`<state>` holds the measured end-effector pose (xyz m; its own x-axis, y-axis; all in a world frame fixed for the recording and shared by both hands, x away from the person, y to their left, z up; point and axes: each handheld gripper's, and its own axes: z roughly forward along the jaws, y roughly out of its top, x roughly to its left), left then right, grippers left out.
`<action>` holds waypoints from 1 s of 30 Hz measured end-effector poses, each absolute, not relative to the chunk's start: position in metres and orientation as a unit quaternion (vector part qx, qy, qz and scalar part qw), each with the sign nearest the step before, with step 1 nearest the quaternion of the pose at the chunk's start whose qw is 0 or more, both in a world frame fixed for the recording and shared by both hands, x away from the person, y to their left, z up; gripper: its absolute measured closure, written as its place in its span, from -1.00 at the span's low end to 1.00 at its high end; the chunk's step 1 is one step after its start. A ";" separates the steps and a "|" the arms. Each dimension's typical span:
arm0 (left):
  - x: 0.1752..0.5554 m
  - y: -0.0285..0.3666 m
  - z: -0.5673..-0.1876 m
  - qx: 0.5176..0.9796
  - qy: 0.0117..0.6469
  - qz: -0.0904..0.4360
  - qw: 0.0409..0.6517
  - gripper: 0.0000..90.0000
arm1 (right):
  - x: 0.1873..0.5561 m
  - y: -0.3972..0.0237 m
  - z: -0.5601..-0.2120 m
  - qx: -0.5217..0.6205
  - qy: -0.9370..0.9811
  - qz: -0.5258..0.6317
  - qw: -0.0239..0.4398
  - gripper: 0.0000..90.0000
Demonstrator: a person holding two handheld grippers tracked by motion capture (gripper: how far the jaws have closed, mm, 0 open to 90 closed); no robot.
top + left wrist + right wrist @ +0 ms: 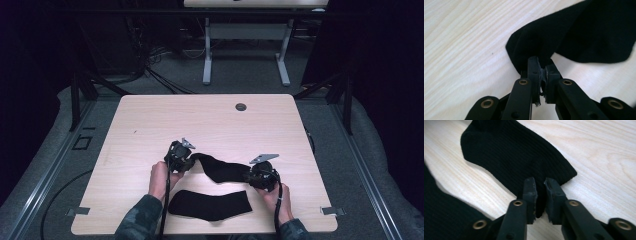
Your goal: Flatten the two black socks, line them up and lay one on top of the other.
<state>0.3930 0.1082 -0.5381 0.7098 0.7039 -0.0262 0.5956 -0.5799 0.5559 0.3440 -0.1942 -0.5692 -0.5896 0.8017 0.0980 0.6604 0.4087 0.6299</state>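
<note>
Fabric is hiding much of what you are gripping: in the left gripper view the end of the upper sock (564, 37) is bunching into a dark fold, so its toe or cuff is hard to tell apart, and the sock's far part is running out of the picture at 2 o'clock. In the right gripper view its ribbed end (519, 160) is disappearing between the jaws, and a second dark mass is cut off at 8 o'clock.

Your left gripper (181, 159) is pinching one end of the upper sock (222, 169), jaws nearly together with only cloth between them. Your right gripper (261, 176) is clamping the other end, jaws narrow, the fabric pressed between the pads.

From the high view, that sock is stretching across the desk (150, 125) between your two grippers, its long axis running from 10 o'clock down to 4 o'clock, with a slight bend near the left end. The lower sock (210, 205) is lying flat just nearer you, its long axis running 9 to 3 o'clock, close to the desk's near edge and apart from both grippers.
</note>
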 end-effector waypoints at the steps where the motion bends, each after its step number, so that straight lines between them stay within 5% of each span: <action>1: 0.390 0.111 -0.533 0.884 0.366 0.094 0.274 0.93 | 0.343 -0.195 -0.568 0.438 0.833 0.319 0.112 0.82; 9: 0.379 0.139 -0.497 0.886 0.362 0.051 0.285 0.85 | 0.336 -0.204 -0.553 0.413 0.844 0.331 0.090 0.83; 15: 0.399 0.152 -0.503 0.859 0.431 0.112 0.254 0.08 | 0.357 -0.206 -0.556 0.418 0.850 0.307 0.090 0.56; 18: 0.398 0.153 -0.507 0.847 0.439 0.137 0.268 -0.09 | 0.358 -0.206 -0.556 0.418 0.849 0.307 0.100 0.43; 30: 0.413 0.095 -0.533 0.868 0.382 0.140 0.284 -0.06 | 0.351 -0.197 -0.556 0.421 0.839 0.321 0.125 0.28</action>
